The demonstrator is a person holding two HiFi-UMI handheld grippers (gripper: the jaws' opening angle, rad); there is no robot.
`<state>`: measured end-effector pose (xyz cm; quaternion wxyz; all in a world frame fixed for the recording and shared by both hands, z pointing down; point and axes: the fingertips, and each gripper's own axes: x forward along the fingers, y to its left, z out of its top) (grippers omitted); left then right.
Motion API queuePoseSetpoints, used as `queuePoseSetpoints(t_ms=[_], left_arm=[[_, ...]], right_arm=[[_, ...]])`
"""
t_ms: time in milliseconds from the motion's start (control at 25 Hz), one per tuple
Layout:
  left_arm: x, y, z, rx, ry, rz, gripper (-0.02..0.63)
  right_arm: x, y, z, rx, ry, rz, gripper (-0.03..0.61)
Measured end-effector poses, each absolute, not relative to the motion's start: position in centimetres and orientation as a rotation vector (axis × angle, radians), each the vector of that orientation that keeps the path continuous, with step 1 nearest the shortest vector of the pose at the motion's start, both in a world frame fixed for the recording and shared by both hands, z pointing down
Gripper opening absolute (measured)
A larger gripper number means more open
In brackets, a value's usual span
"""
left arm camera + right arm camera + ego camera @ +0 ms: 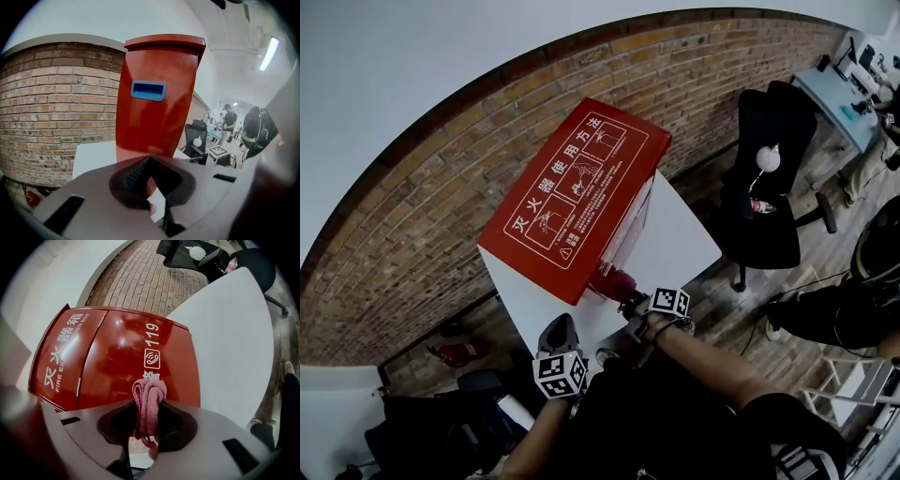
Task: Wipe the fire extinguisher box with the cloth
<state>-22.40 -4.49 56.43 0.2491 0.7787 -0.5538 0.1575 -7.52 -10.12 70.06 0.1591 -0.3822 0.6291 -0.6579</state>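
red fire extinguisher box (572,202) sits on the white table (680,246), its back to the brick wall (422,234), instruction panel on top facing up. the right gripper (625,298) is in low at the near front of the box, clamped on a folded pink cloth (614,279). from the right gripper view the cloth (149,399) is pinched between both jaws, its rounded fold sticking out toward the red door just under the 119 and phone symbol; whether it's actually touching the paint, can't tell. the left gripper (558,330) hangs back off the table's near corner, well short of the box. its own view has the jaws only narrowly apart with nothing between them, just a sliver of red box and table showing through the gap. that view faces the box's narrow side, blue recessed handle (148,90) high up. black office chair (769,187) beyond the table.
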Motion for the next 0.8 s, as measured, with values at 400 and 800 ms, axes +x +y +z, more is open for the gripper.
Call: queuePoseSetpoints(t_ms=[400, 800], left_arm=[[-21.5, -5.3, 55.7, 2.142, -1.518, 0.417, 0.028], [-20.6, -6.2, 54.8, 2.158, -1.527, 0.398, 0.028]], right_arm=[[-7.7, -10.1, 66.0, -1.03, 1.801, -1.853, 0.11], [-8.1, -9.8, 61.3, -0.954, 1.823, -1.82, 0.11]])
